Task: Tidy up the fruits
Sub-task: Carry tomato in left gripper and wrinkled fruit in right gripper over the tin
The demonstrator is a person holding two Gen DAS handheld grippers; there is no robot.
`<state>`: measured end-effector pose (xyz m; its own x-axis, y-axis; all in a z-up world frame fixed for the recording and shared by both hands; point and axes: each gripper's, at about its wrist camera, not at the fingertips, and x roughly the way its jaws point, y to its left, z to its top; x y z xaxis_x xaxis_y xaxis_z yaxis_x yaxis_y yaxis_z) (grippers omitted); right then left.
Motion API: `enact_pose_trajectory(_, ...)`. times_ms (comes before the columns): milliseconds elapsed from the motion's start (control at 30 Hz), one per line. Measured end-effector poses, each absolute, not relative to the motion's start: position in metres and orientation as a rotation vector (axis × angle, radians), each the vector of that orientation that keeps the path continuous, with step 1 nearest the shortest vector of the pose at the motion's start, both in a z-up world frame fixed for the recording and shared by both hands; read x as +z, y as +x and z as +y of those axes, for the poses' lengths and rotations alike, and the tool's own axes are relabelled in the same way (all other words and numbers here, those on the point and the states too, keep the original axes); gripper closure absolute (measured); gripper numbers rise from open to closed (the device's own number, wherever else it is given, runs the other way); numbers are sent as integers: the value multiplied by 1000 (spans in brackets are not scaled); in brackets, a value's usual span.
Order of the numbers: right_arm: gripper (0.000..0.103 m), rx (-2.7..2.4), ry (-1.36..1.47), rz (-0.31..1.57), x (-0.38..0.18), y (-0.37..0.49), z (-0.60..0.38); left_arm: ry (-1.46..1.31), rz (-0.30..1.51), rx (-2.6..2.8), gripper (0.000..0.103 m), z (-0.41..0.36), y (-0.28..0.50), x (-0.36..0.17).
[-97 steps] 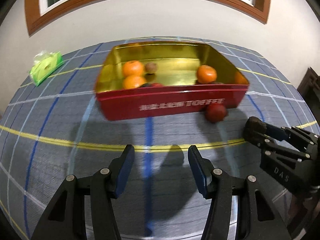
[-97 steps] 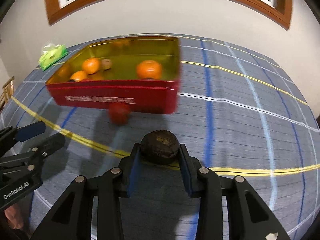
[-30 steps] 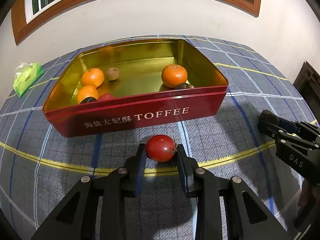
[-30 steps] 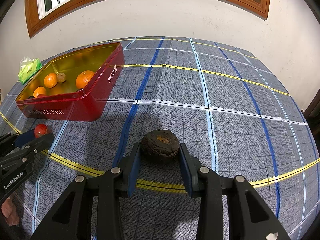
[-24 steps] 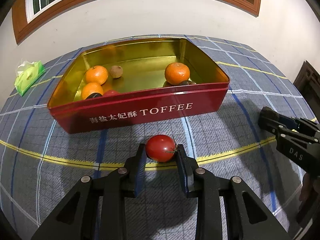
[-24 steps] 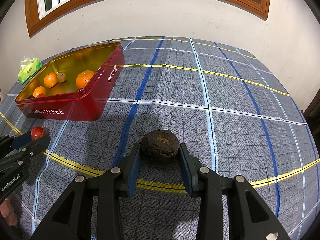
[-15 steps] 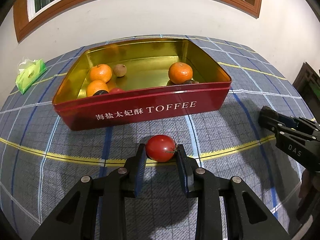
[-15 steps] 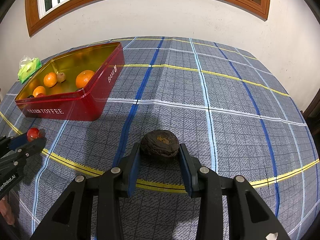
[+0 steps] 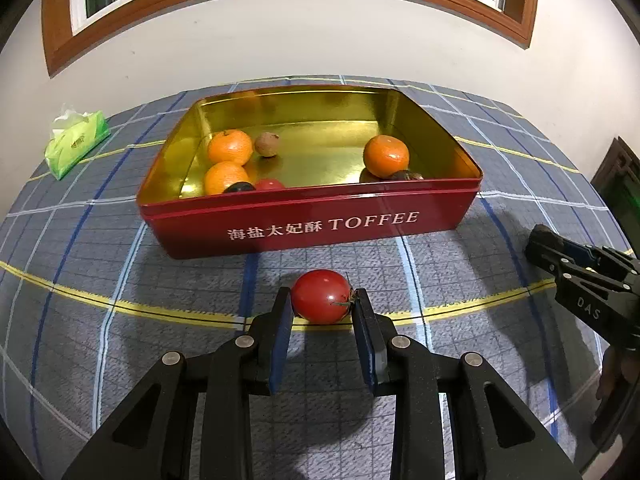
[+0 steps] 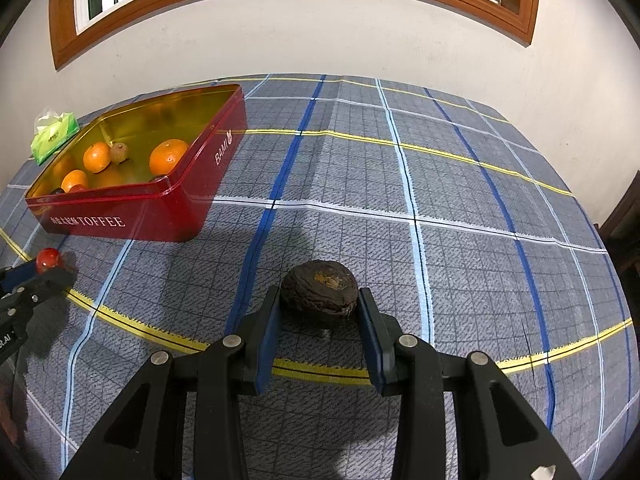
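My left gripper (image 9: pixel 321 304) is shut on a red tomato (image 9: pixel 321 296), held just in front of the red TOFFEE tin (image 9: pixel 320 224). The tin holds three oranges (image 9: pixel 386 156), a small brown fruit (image 9: pixel 267 144), a red fruit and dark fruits. My right gripper (image 10: pixel 319 304) is shut on a dark wrinkled fruit (image 10: pixel 319 290) over the tablecloth, to the right of the tin (image 10: pixel 120 220). The left gripper with the tomato (image 10: pixel 48 259) shows at the left edge of the right wrist view. The right gripper's side (image 9: pixel 580 276) shows at the right of the left wrist view.
A green tissue pack (image 9: pixel 76 140) lies at the far left of the table, near the wall. The checked blue-grey tablecloth (image 10: pixel 440 184) covers the table. Dark furniture (image 9: pixel 620 188) stands past the right edge.
My left gripper closed on the tomato earlier and has shifted slightly left with it, the tin now more to the right in view. The right gripper keeps holding the dark fruit, nearly still.
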<state>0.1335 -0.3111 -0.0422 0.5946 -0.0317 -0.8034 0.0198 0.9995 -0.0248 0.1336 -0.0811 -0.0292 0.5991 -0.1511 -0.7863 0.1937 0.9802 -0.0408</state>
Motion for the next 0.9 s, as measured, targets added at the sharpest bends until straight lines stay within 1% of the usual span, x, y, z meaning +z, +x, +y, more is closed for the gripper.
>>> enact_pose_trajectory(467, 69, 30, 10, 906, -13, 120, -290, 63, 887, -142, 72, -63, 130, -21)
enact_pose_trajectory(900, 69, 114, 2, 846, 25, 129, -253, 59, 826, -133, 72, -46, 139, 7)
